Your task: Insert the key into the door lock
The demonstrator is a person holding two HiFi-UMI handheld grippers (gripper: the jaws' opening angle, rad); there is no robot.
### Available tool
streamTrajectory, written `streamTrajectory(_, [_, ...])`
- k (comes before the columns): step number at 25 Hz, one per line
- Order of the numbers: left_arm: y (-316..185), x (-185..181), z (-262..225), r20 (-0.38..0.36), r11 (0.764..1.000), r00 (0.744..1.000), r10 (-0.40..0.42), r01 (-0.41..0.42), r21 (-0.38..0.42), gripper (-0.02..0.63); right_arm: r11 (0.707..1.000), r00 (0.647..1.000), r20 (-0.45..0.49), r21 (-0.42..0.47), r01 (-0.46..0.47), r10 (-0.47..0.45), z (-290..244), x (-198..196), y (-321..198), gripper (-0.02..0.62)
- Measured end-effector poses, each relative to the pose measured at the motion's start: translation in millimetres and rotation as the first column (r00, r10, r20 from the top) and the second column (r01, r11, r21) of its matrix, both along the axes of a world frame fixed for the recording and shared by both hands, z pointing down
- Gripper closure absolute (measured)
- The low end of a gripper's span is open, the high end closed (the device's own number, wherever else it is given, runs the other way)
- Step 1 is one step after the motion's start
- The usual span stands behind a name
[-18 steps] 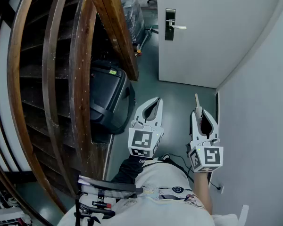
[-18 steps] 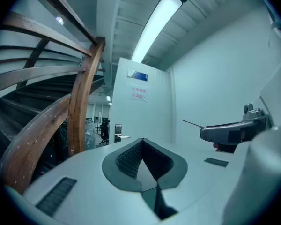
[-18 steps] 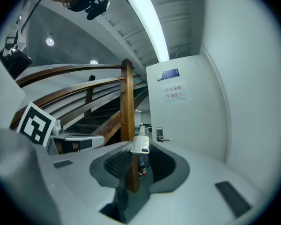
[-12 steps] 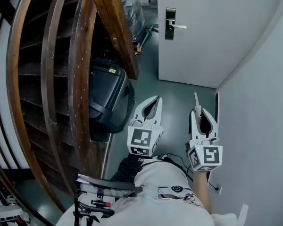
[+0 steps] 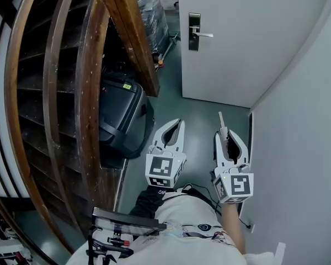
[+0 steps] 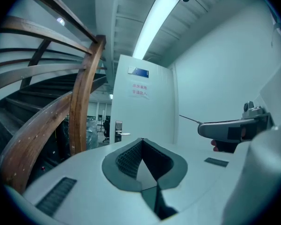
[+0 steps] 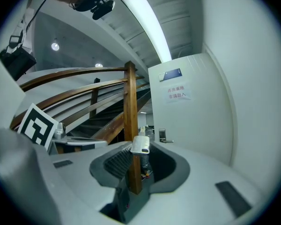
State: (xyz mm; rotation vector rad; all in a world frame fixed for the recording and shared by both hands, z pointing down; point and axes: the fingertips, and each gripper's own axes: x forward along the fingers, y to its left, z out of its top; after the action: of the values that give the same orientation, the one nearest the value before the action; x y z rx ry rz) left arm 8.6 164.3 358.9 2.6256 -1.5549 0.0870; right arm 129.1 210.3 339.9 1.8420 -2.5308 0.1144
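Right claw (image 5: 224,131) is pinching the key (image 5: 221,119); left claw (image 5: 178,124) is pressed together, empty. Door lock (image 5: 194,32) at 12 o'clock crept slightly nearer, so I'm closing in, but it's well apart from the key.

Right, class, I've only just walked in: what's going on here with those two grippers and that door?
A person stands in a corridor beside a wooden staircase, holding a gripper in each hand. The right gripper is shut on a key, whose shaft points toward the white door ahead. The left gripper is shut and empty, held level alongside. The lock plate is well ahead of the key, so insertion has not begun.
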Motion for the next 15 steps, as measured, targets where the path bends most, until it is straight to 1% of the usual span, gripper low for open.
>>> streamTrajectory(5, [4, 9, 13, 0.005, 1.000, 1.000, -0.017, 0.017, -0.026, 0.601, 0.999, 0.999, 0.016, -0.008, 0.033, -0.033, 6, 7, -3, 0.477])
streamTrajectory(9, [-1, 9, 23, 0.007, 0.999, 1.000, -0.024, 0.024, -0.049, 0.601, 0.998, 0.998, 0.016, -0.026, 0.054, -0.054, 12, 5, -13, 0.477])
streamTrajectory(12, [-16, 4, 30, 0.004, 0.998, 1.000, -0.029, 0.029, -0.058, 0.601, 0.998, 0.999, 0.016, -0.042, 0.053, -0.052, 20, 1, -30, 0.477])
streamTrajectory(15, [-42, -1, 35, 0.001, 0.998, 1.000, -0.028, 0.028, -0.061, 0.601, 0.997, 0.999, 0.011, -0.057, 0.048, -0.048, 28, -5, -55, 0.477])
